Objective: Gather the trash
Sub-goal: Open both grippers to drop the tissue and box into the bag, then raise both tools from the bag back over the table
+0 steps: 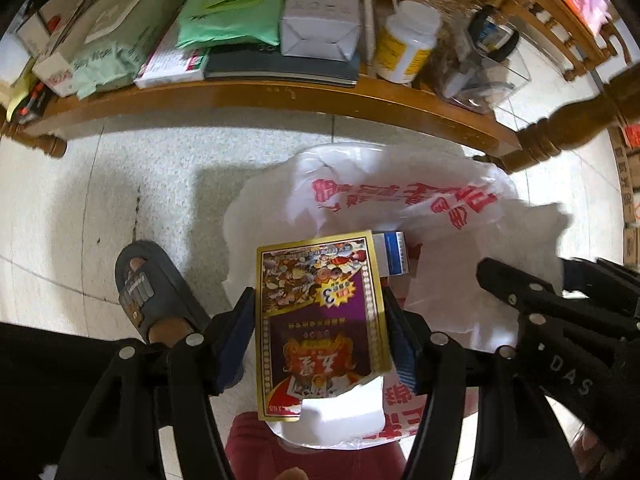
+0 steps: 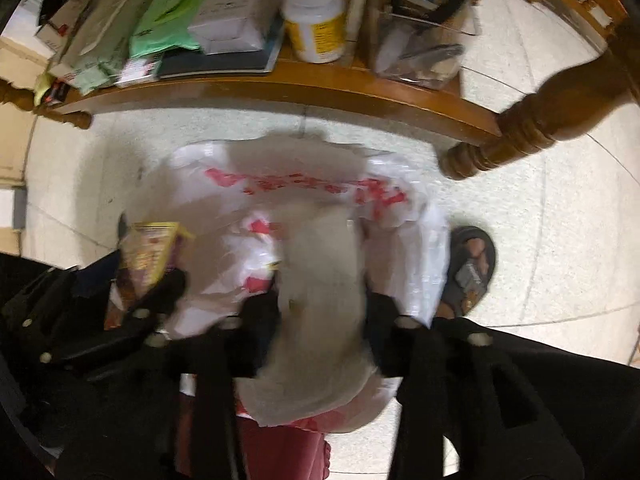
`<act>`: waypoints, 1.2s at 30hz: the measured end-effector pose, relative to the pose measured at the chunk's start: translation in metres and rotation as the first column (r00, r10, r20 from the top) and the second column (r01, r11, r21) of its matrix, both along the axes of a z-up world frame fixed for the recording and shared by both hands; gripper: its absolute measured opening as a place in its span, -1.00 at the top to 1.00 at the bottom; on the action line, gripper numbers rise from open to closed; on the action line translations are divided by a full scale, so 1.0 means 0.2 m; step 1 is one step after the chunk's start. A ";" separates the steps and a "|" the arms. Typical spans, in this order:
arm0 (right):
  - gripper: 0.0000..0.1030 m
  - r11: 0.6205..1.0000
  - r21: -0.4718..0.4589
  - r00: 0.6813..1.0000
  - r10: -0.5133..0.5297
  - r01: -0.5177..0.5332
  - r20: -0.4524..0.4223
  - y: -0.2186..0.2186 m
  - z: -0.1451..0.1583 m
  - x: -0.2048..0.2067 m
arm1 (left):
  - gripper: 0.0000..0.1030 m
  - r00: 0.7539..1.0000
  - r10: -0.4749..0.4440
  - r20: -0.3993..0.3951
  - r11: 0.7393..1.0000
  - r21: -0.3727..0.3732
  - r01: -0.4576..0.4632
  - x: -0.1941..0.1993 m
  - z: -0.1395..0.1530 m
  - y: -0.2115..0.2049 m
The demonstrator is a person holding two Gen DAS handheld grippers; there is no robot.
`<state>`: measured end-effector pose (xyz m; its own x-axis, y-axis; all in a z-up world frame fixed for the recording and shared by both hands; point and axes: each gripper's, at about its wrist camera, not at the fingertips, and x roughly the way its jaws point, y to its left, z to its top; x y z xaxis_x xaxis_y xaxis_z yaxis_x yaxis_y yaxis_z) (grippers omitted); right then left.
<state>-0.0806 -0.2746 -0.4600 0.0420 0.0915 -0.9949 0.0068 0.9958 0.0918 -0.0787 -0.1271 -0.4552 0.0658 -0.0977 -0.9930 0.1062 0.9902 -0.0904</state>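
My left tongs [image 1: 320,320] — clamped edgewise on a flat purple-and-gold printed card packet [image 1: 320,312], light, stiff, slick; held over the bag. My right tongs [image 2: 320,320] — closed on the rim of the thin white red-lettered plastic bag [image 2: 304,184], soft, floppy. Wooden worktop [image 1: 280,96] beyond.

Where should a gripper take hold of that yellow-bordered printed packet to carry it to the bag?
By its long side edges, near the middle, coming from its torn end. The packet is flat and rectangular, and the left gripper already pinches it so, over the plastic bag.
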 end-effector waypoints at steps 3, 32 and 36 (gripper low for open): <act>-0.31 0.999 0.015 0.999 -0.039 0.039 -0.003 -0.05 0.01 0.00 | -0.36 1.000 0.019 -0.011 1.000 0.003 -0.019 0.01 0.00 0.03; -0.56 0.982 0.145 0.985 -0.139 0.123 0.107 -0.20 0.48 -0.08 | -0.66 0.970 0.179 0.167 0.982 -0.088 -0.166 0.05 0.51 0.26; -0.56 0.980 0.169 0.981 -0.128 0.103 0.147 -0.22 0.62 -0.13 | -0.66 0.958 0.196 0.210 0.978 -0.113 -0.175 0.04 0.64 0.33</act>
<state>-0.1066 -0.3188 -0.3358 0.2150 0.2339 -0.9482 0.0935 0.9615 0.2584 -0.0703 -0.0617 -0.3270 0.3060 -0.1538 -0.9395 -0.0515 0.9827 -0.1777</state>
